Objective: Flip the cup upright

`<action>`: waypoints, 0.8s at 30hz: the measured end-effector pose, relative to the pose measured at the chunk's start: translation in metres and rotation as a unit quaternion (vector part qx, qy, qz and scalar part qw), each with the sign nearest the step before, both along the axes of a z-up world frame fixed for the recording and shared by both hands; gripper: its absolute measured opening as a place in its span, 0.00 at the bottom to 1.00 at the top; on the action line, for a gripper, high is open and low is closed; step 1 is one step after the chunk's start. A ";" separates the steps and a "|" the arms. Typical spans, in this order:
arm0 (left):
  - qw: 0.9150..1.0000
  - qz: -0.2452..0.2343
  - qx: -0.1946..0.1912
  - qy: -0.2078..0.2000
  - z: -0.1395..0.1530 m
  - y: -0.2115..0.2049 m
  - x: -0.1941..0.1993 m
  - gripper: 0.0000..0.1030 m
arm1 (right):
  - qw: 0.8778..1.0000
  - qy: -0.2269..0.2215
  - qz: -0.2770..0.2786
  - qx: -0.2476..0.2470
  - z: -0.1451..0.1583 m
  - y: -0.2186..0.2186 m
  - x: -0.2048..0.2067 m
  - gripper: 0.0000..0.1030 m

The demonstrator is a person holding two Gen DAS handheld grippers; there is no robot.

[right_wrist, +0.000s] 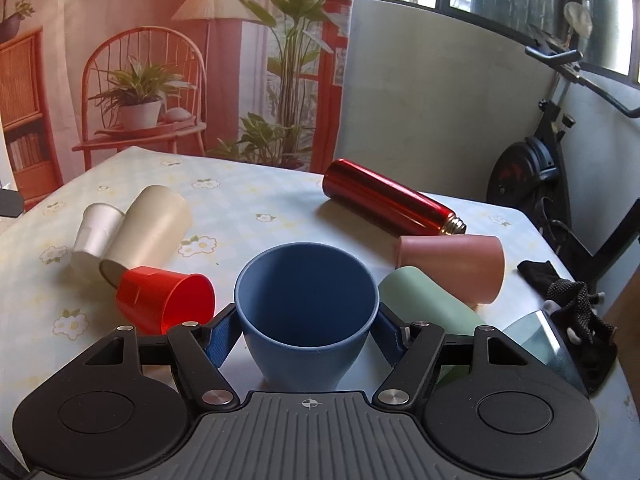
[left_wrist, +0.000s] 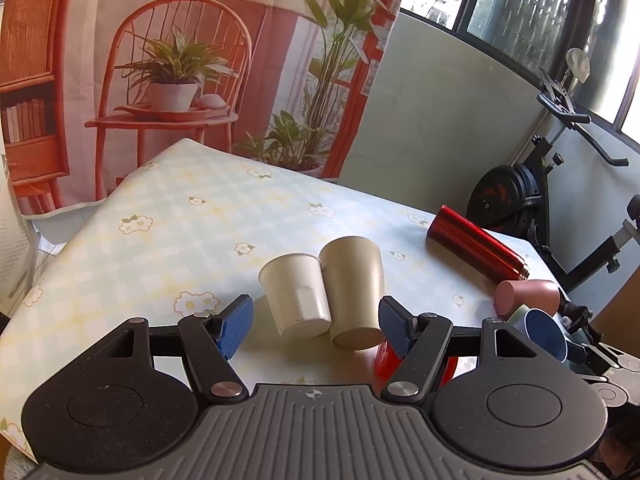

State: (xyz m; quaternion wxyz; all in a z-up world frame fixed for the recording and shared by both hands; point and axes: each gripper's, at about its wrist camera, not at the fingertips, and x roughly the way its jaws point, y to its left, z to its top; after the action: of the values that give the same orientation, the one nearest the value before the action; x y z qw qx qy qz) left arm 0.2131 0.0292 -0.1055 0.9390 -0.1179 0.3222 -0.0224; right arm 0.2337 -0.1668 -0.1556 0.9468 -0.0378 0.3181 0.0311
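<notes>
Blue cup (right_wrist: 306, 304) sits mouth-up between the blue pads (right_wrist: 221, 338) of the right hand-held gripper (right_wrist: 306, 336), which grips it by its sides.

Around the blue cup on the flowered tabletop (right_wrist: 248, 200), the other cups lie tipped over: a red cup (right_wrist: 164, 300) just to its left, a beige cup (right_wrist: 150, 230) and a white cup (right_wrist: 96, 236) touching each other farther left, a green cup (right_wrist: 428, 304) just to its right, a pink cup (right_wrist: 452, 266) behind that. A red flask (right_wrist: 390, 198) lies on its side behind the blue cup. The left hand-held gripper (left_wrist: 316, 328) hangs wide apart, holding nothing, over the bases of the white cup (left_wrist: 298, 294) and beige cup (left_wrist: 354, 290).
</notes>
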 end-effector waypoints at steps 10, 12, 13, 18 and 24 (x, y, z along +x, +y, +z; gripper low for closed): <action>1.000 -0.002 -0.001 0.010 -0.001 0.001 0.001 0.71 | 0.998 0.021 -0.020 0.060 0.003 -0.021 0.009 0.64; 1.000 -0.003 0.000 0.011 -0.001 0.000 0.002 0.73 | 0.997 0.028 -0.022 0.074 0.003 -0.024 0.011 0.66; 1.000 -0.004 0.001 0.011 -0.001 0.000 0.002 0.75 | 0.996 0.030 -0.024 0.082 0.003 -0.026 0.012 0.68; 1.000 -0.009 0.012 0.008 0.003 -0.004 0.002 0.79 | 0.993 0.029 -0.038 0.110 0.012 -0.033 0.008 0.84; 0.999 -0.028 0.037 -0.002 0.015 -0.012 0.003 0.85 | 0.991 0.020 -0.058 0.120 0.034 -0.041 -0.008 0.95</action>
State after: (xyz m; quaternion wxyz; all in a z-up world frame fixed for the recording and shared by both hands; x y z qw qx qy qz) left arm 0.2162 0.0174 -0.0908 0.9424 -0.0736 0.3242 -0.0370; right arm 0.2256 -0.2079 -0.1215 0.9382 0.0950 0.3325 0.0147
